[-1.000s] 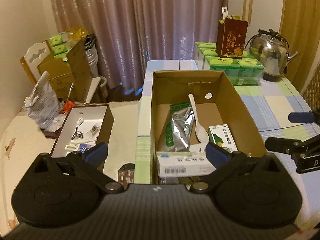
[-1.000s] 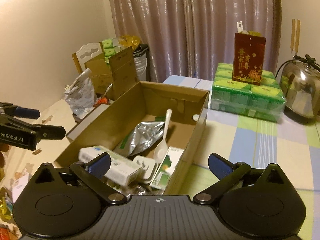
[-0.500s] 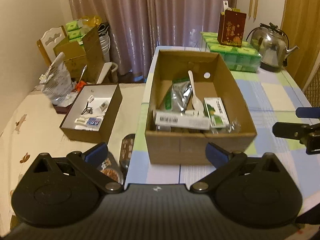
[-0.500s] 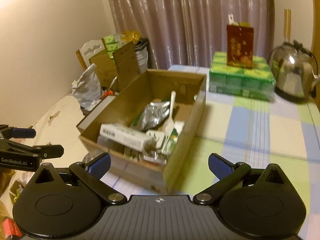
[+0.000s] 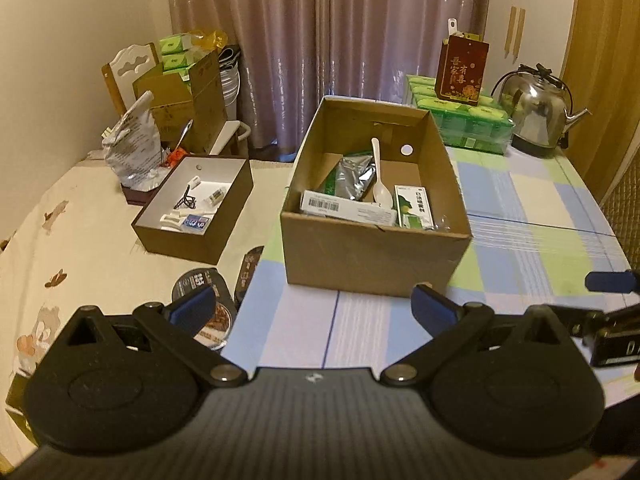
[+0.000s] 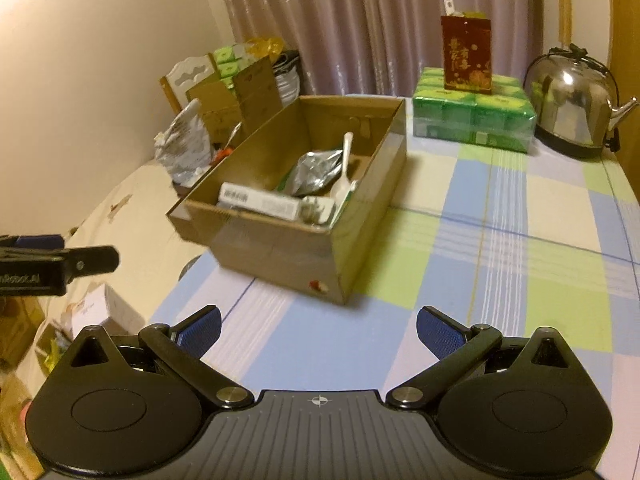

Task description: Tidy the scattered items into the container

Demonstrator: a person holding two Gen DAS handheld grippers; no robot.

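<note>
Both grippers empty, jaws spread wide: left gripper, right gripper. Hovering in front of the cardboard box, near its front wall, not touching.

Box on the checked tablecloth, open at top. Inside, counted:
- one white spoon, leaning handle-up toward the back wall
- one foil pouch, left of the spoon
- one long white carton, lying across the front
- one green-and-white carton, right of the spoon
- some clear wrapping in the front right corner, count not readable

Left of the box, off the checked cloth: one smaller brown box with small bits inside; two round tins near the box's front left corner, one flat, one apparently on edge. Behind the box: one pack of green tissues, one red carton on top, one kettle.

Likely step: final check, or reach for the tins if they count as scattered. For a tin: come from above, straddle the rim, close squarely, lift clear of the box's front wall, release low over the free floor behind the pouch.
</note>
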